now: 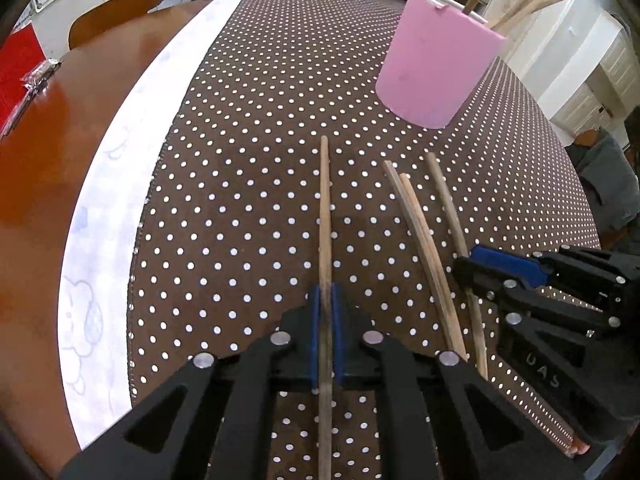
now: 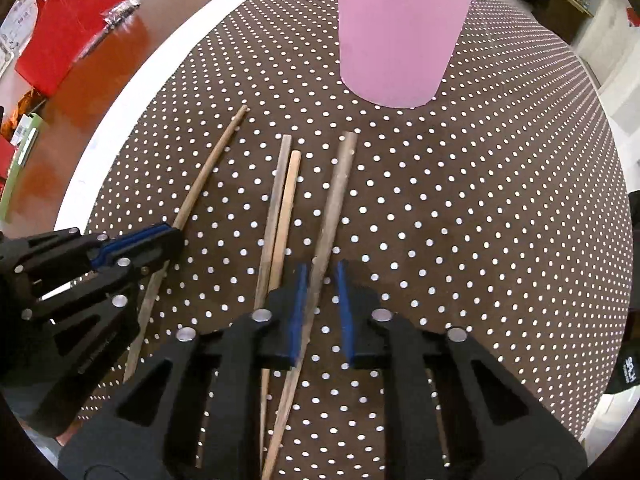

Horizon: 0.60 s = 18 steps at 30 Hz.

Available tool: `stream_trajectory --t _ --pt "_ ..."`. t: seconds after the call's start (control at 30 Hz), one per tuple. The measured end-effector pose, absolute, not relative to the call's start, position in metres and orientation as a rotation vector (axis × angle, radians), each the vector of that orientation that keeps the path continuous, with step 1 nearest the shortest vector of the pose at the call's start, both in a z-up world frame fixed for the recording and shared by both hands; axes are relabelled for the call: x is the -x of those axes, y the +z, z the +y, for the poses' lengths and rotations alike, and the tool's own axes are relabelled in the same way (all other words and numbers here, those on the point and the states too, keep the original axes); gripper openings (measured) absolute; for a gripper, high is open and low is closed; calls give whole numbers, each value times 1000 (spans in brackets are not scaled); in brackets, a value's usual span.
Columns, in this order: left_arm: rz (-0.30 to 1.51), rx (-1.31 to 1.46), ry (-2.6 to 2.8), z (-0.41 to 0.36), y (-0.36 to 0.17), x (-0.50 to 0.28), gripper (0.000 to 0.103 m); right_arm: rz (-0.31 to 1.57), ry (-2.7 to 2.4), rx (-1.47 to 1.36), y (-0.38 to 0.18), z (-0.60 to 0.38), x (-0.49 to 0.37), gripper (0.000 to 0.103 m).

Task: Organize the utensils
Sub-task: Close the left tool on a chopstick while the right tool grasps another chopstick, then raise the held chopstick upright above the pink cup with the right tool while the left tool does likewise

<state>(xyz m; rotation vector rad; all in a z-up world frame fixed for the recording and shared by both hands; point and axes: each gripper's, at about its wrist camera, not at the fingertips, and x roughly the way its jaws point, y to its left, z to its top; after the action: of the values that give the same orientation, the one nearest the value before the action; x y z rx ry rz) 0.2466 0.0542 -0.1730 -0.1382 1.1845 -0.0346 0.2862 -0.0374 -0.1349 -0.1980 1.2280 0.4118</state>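
On the brown dotted cloth [image 1: 240,160] lie several wooden chopsticks. My left gripper [image 1: 326,292] is shut on the leftmost chopstick [image 1: 325,208], which runs straight ahead between its blue pads. In the right wrist view that gripper [image 2: 176,240] grips the same stick [image 2: 212,168]. My right gripper [image 2: 320,276] straddles the rightmost chopstick [image 2: 338,188]; the stick lies against the left pad, with a gap at the right pad. Two more chopsticks [image 2: 280,200] lie side by side between the grippers. A pink cup [image 1: 436,64] holding several chopsticks [image 1: 536,4] stands beyond.
A white strip [image 1: 132,168] borders the cloth on the left, with bare wooden table [image 1: 48,152] past it. A red bag [image 2: 68,36] and a foil packet [image 2: 118,12] sit at the far left. A chair back [image 1: 116,8] stands behind the table.
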Motion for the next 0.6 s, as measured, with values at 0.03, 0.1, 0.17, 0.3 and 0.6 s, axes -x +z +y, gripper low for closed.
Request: stream_trajectory --t 0.03,0.1,0.17,0.3,0.6 --pt "1184 141 -33 54 -173 -247 7 1229 412 198 -136 -38 -287 13" --pt "1179 148 -29 54 -173 -249 7 1223 408 196 -138 -35 -290 10" --pt "1173 153 -27 54 -172 -249 7 1214 413 183 -139 -41 -289 8" --pt "1141 207 -52 60 -171 -245 6 1169 428 117 -143 -49 -287 7" --pt "905 282 -166 65 -127 -220 6 977 507 -41 -117 -90 -268 7"
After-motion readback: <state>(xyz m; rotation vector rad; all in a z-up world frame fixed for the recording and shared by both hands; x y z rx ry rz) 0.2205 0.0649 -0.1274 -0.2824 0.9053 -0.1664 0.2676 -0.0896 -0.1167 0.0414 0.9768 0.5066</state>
